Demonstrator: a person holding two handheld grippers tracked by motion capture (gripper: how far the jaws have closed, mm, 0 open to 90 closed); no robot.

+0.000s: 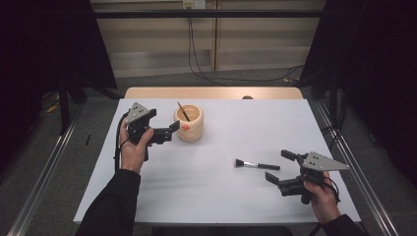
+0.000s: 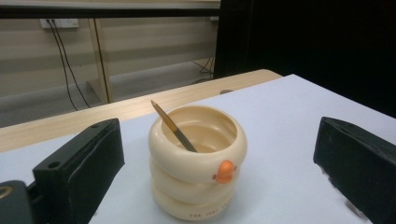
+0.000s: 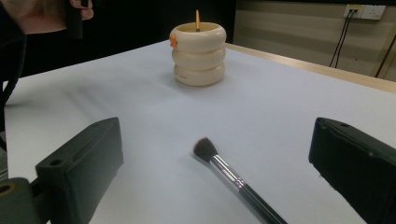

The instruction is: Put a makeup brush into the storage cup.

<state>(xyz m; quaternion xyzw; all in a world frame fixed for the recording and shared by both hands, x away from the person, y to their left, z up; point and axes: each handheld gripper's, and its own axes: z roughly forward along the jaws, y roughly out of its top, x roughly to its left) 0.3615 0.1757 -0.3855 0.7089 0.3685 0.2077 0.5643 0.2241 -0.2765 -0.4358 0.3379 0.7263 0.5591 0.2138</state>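
Observation:
A cream ringed cup (image 1: 189, 123) (image 2: 197, 161) (image 3: 198, 53) with a small orange knob stands on the white table, left of centre toward the back. A thin brush handle (image 1: 183, 111) (image 2: 173, 126) leans inside it. My left gripper (image 1: 173, 128) is open just left of the cup, its jaws wide apart with nothing between them. A black makeup brush (image 1: 256, 164) (image 3: 236, 181) lies flat on the table right of centre, bristles pointing left. My right gripper (image 1: 281, 166) is open just right of the brush's handle end, empty.
The white table (image 1: 216, 196) ends in a wooden strip (image 1: 214, 92) at the back. Cables (image 1: 196, 54) hang on the far wall. Dark curtains stand at both sides, and metal rails (image 1: 44, 167) run along the floor.

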